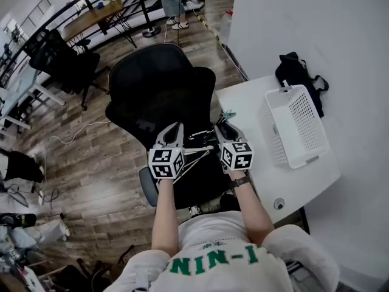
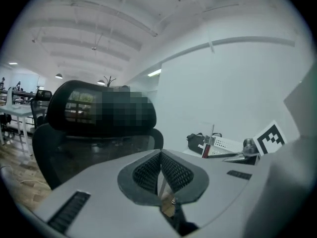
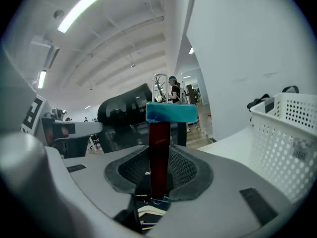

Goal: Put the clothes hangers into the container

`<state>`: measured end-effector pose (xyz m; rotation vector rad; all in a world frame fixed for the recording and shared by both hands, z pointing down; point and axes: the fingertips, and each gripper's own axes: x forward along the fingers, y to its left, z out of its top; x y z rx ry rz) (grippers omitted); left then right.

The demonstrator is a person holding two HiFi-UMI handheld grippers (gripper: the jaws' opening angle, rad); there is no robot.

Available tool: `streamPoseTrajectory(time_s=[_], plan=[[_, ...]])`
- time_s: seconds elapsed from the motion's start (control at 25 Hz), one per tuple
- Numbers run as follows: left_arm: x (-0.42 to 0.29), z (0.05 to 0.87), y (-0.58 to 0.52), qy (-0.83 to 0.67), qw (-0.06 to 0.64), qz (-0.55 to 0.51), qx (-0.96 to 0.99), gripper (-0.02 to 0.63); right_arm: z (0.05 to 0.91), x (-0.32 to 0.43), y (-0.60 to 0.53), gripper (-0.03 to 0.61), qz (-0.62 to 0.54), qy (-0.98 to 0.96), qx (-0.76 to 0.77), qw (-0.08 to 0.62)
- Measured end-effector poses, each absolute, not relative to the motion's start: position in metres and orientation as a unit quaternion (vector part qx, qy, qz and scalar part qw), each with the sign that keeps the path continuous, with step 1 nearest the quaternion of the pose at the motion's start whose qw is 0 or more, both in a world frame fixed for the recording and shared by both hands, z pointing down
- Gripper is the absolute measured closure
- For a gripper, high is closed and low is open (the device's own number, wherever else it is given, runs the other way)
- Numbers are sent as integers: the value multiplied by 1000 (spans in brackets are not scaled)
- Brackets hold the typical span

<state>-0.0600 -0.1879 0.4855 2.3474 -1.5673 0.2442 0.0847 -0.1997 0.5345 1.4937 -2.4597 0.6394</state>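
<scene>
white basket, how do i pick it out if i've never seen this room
In the head view, find the white table right of the black office chair. The white basket stands on its right side: rectangular, with perforated sides, unlike the soft black bag at its far end.

Bright, even indoor light. A ceiling tube lamp (image 3: 84,6) glares in the right gripper view. Both gripper views are fisheye, with black corners and bent edges. Left gripper (image 2: 161,155) and clothes hanger (image 3: 159,148) look soft up close. Head view sharper — faint shadows on white table (image 1: 261,157).
</scene>
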Motion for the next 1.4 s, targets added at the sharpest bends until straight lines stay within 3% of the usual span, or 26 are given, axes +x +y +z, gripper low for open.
streamPoseTrajectory(time_s=[0.28,0.72,1.4], plan=[[1,419,-213,-513,81,57,853,600,445,145,-212,440,154,-822,547,33],[129,350,-208,-426,23,25,904,600,330,274,-176,440,40,-780,624,-29],[318,341,-199,-260,11,10,965,600,316,454,-134,440,1,-659,752,19]])
